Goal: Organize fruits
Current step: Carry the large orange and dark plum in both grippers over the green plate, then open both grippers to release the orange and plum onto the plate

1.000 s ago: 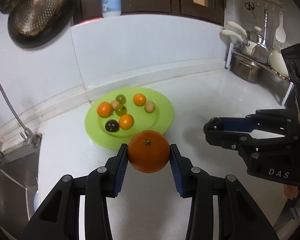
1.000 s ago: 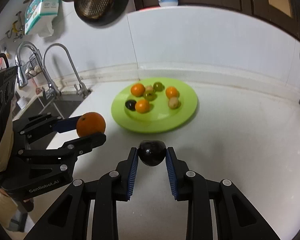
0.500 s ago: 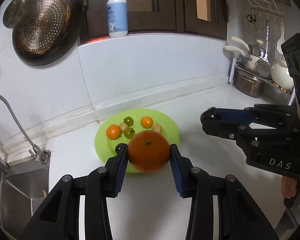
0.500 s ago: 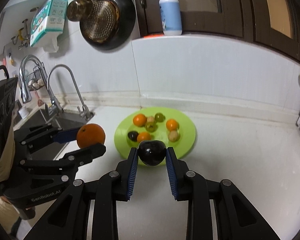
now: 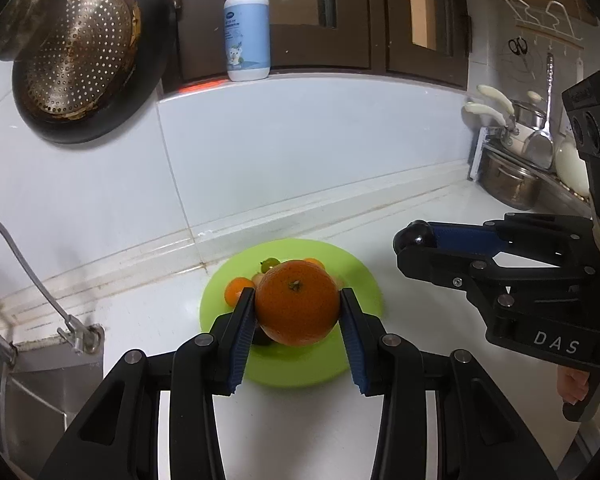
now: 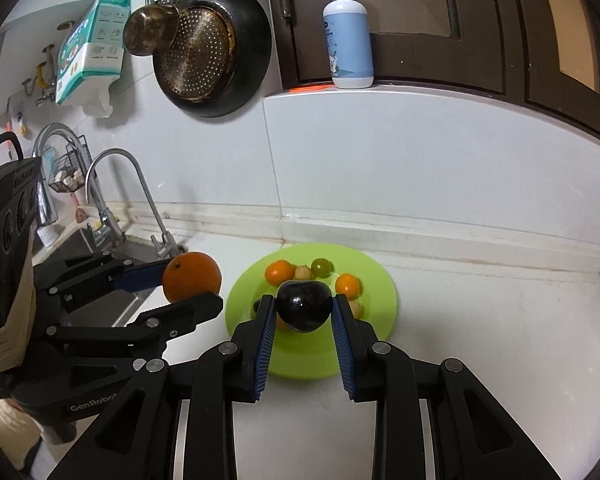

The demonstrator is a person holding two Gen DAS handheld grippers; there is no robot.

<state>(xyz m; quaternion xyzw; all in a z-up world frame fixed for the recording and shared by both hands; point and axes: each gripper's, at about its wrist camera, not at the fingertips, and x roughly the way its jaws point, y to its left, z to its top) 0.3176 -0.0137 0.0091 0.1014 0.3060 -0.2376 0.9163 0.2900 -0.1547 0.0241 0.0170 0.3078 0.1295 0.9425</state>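
My left gripper is shut on a large orange and holds it in the air in front of the green plate. My right gripper is shut on a dark plum, also raised before the green plate. The plate lies on the white counter near the wall and holds several small fruits: small oranges, a green one and pale ones. The left gripper with its orange shows at the left of the right wrist view. The right gripper shows at the right of the left wrist view.
A sink with taps lies left of the plate. A black pan with a strainer hangs on the wall. A soap bottle stands on the ledge. Pots and utensils stand at the far right.
Both grippers have risen and pulled back from the plate, each still holding its fruit. The plate now looks smaller and lower, and more of the wall shows.
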